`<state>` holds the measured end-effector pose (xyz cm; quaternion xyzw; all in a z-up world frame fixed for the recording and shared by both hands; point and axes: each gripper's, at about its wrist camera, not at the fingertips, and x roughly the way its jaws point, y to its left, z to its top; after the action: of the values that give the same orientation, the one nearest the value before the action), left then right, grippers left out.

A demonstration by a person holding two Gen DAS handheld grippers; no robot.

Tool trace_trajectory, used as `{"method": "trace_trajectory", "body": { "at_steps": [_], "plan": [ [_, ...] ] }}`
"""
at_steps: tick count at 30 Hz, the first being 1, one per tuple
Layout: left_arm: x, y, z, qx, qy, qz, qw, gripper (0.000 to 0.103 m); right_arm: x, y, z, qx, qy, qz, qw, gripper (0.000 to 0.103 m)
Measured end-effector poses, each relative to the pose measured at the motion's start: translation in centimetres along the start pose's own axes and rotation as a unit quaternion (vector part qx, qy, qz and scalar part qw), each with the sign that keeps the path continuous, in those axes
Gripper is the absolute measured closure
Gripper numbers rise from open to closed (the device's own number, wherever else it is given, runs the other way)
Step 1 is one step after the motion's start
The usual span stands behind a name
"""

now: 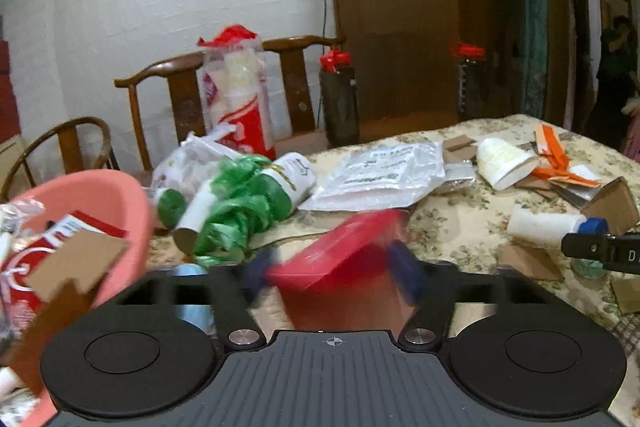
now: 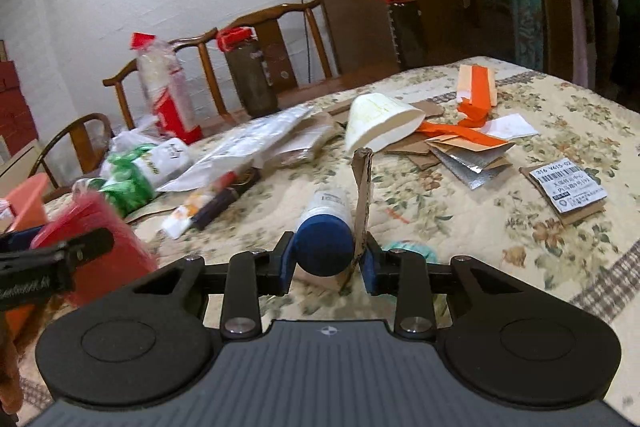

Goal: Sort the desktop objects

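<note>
Floral cloth [image 2: 500, 211] covers the table before us; behind it stand wooden chairs [image 1: 176, 83], a white wall and a brown door [image 1: 392, 7]. Clutter lies all over the cloth — a tipped paper cup [image 2: 380, 125], orange strips [image 2: 472, 107], cardboard scraps [image 2: 424, 151], a labelled card [image 2: 572, 187], clear packets [image 1: 384, 175] and a roll wrapped in green plastic [image 1: 244, 203]. Two dark bottles with red caps [image 1: 338, 95] stand at the far edge, near a bagged stack of cups [image 1: 236, 95].

At our left, a pink basin [image 1: 116, 203] holds red packaging and a cardboard piece.

Our left gripper [image 1: 336, 267] has its jaws closed on a red box [image 1: 344, 255], held just beside the basin, blurred. Our right gripper [image 2: 326, 259] has its jaws around a white bottle's [image 2: 332, 207] blue cap — whether they press it, we cannot tell. A bent cardboard strip [image 2: 364, 195] stands against the bottle, inside the right jaw.
</note>
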<state>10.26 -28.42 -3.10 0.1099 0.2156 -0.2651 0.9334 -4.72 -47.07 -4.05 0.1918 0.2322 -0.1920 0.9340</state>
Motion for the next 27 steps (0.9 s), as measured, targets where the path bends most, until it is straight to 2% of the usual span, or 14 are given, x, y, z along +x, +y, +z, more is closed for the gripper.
{"method": "trace_trajectory", "body": {
  "at_steps": [1, 3, 5, 7, 9, 12, 15, 17, 20, 22, 23, 24, 25, 27],
  "plan": [
    [-0.4, 0.3, 0.2, -0.007, 0.003, -0.008, 0.9999, 0.055, -0.4, 0.2, -0.1, 0.001, -0.002, 0.003, 1.0, 0.066],
    [-0.7, 0.7, 0.3, -0.01, 0.011, -0.003, 0.9999, 0.056, -1.1, 0.6, -0.1, -0.001, -0.005, 0.007, 1.0, 0.066],
    [-0.7, 1.0, -0.1, -0.008, 0.019, 0.011, 0.9997, 0.025, -1.6, 1.0, -0.2, -0.004, -0.008, 0.007, 1.0, 0.066],
    [-0.4, 1.2, -0.9, -0.013, 0.017, 0.012, 0.9997, 0.0, -1.7, 1.1, -0.3, -0.008, -0.008, 0.005, 1.0, 0.066],
    [-0.3, 0.6, -1.7, 0.002, 0.006, 0.032, 0.9995, 0.0, -1.7, 1.0, -0.5, -0.008, -0.008, 0.005, 1.0, 0.066],
    [0.4, -0.4, -2.2, 0.037, 0.013, 0.067, 0.997, 0.0, -1.5, 1.0, -0.5, -0.012, -0.01, 0.007, 1.0, 0.066],
    [0.5, -1.0, -2.5, 0.048, 0.016, 0.084, 0.9952, 0.0, -1.3, 0.9, -0.3, -0.017, -0.016, 0.007, 1.0, 0.066],
    [0.2, -1.4, -2.8, 0.046, 0.02, 0.076, 0.9958, 0.0, -1.2, 1.1, -0.3, -0.027, -0.019, 0.007, 0.999, 0.066],
    [-0.3, -1.2, -3.3, -0.002, 0.042, 0.036, 0.9985, 0.0, -1.4, 1.5, -0.4, -0.041, -0.02, 0.011, 0.999, 0.064],
    [-0.8, -1.4, -3.9, -0.005, 0.048, 0.041, 0.998, 0.0, -1.5, 1.9, -0.4, -0.058, -0.018, 0.033, 0.998, 0.056],
    [-1.2, -1.4, -4.3, 0.001, 0.048, 0.047, 0.9978, 0.0, -1.6, 2.2, -0.4, -0.063, -0.014, 0.044, 0.997, 0.047],
    [-1.7, -1.3, -4.7, 0.004, 0.046, 0.051, 0.9976, 0.0, -1.8, 2.6, -0.4, -0.068, -0.017, 0.051, 0.996, 0.029],
    [-2.2, -1.1, -5.1, 0.006, 0.045, 0.054, 0.9975, 0.0, -2.2, 2.9, -0.5, -0.076, -0.028, 0.055, 0.995, 0.024],
    [-2.4, -0.5, -5.6, 0.002, 0.045, 0.062, 0.9971, 0.0, -2.5, 4.0, -0.5, -0.101, -0.04, 0.06, 0.992, 0.024]
  ]
}}
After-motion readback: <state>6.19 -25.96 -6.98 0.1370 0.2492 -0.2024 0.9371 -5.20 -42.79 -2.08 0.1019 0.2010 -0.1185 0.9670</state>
